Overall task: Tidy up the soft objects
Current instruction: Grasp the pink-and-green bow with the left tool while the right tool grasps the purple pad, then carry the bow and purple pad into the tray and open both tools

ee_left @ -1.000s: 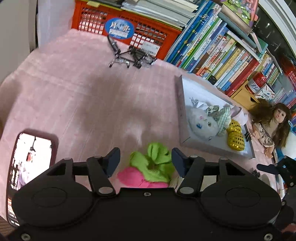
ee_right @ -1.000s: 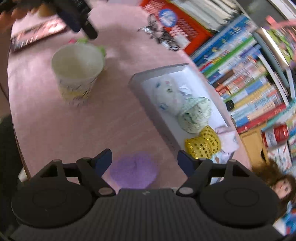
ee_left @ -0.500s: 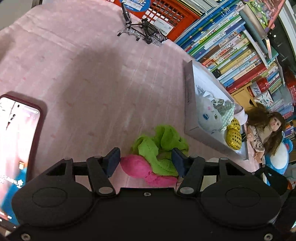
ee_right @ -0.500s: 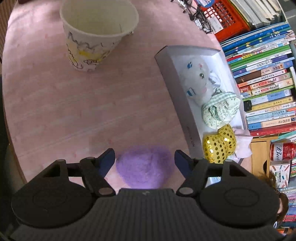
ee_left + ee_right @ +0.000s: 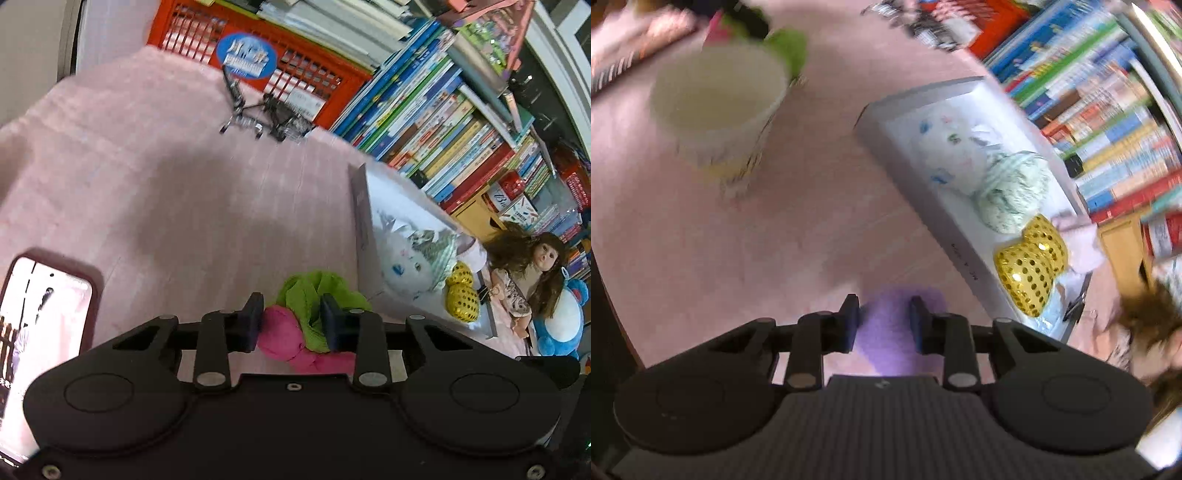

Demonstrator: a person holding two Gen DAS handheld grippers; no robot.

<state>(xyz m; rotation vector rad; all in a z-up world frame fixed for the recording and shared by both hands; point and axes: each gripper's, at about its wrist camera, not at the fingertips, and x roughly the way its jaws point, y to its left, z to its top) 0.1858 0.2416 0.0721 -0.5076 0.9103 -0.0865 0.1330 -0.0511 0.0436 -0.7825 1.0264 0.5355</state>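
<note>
My left gripper (image 5: 291,321) is shut on a pink and green cloth toy (image 5: 306,314) above the pink table. My right gripper (image 5: 881,321) is shut on a purple fuzzy pad (image 5: 897,332), close to the near end of the grey tray (image 5: 923,192). The tray holds a white plush (image 5: 956,147), a pale green cloth bundle (image 5: 1012,192) and a gold sequin piece (image 5: 1030,266). In the left wrist view the tray (image 5: 360,221) lies to the right of my gripper, with the white plush (image 5: 402,266) inside.
A paper cup (image 5: 720,107) stands left of the tray. A phone (image 5: 40,317) lies at the left. A doll (image 5: 532,273) lies beyond the tray. Books (image 5: 443,118) and a red crate (image 5: 258,62) line the back. A small metal cart (image 5: 266,114) stands before the crate.
Both grippers have closed: the left on the pink and green toy, the right on the purple pad. Both views have shifted, and the right view is blurred by motion.
</note>
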